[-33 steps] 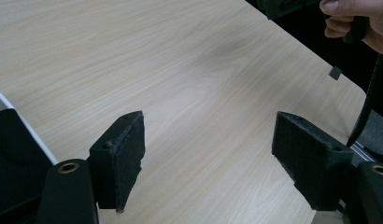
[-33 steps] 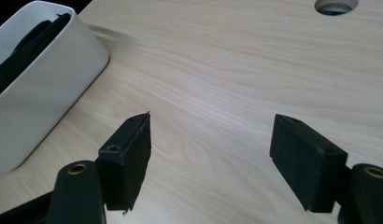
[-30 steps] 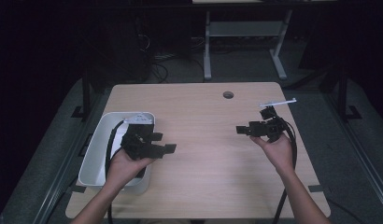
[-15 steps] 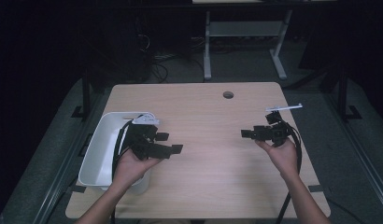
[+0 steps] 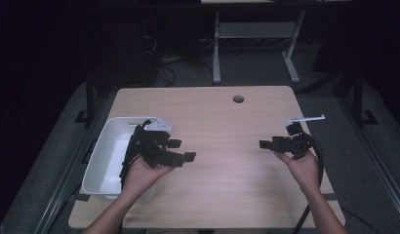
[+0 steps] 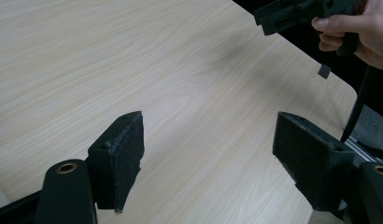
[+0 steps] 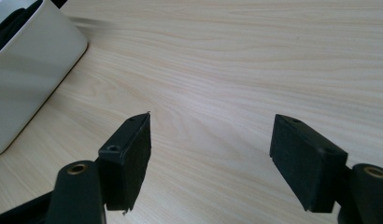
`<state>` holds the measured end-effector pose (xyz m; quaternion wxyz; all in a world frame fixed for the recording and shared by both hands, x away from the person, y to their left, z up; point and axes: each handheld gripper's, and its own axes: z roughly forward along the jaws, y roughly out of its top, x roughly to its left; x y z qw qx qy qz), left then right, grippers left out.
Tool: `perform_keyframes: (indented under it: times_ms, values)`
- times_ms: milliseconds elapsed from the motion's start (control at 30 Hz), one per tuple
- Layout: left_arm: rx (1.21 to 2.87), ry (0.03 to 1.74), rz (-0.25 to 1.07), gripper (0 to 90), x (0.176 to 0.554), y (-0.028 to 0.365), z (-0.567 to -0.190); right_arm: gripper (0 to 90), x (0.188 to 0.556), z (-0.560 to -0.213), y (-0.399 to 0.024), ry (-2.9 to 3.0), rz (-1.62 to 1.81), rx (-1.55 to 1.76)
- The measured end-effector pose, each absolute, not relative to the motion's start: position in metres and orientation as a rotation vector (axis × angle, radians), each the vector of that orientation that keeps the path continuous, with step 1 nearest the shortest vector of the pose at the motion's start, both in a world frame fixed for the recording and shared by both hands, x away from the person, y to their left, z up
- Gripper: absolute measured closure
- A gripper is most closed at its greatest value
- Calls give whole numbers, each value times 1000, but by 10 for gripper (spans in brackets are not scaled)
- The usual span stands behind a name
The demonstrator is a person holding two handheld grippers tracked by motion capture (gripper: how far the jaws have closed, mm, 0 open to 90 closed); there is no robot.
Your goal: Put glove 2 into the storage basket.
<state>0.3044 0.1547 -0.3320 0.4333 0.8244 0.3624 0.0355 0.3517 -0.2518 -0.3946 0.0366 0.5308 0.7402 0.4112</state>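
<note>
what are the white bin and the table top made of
White bin: looks like smooth moulded plastic, with rounded corners and a soft sheen. Table: pale wood-grain surface, matt, probably laminate or veneer; fine parallel grain lines show in both gripper views.

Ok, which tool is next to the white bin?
The left tool, at the white bin; the right tool is across the table.

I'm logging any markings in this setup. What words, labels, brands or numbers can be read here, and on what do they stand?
None: no readable text anywhere.
The white bin, the wooden table, the left gripper and the right gripper show no lettering.
The small light strip near the table's right edge is too small to tell if anything is printed on it.
</note>
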Motion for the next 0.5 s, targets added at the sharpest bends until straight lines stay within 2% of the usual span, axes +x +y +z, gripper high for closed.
perform_keyframes:
  times_ms: [500]
  values:
    - [2063, 889, 75, 248, 303, 140, -341, 286, 341, -405, -265, 2252, 1257, 1661]
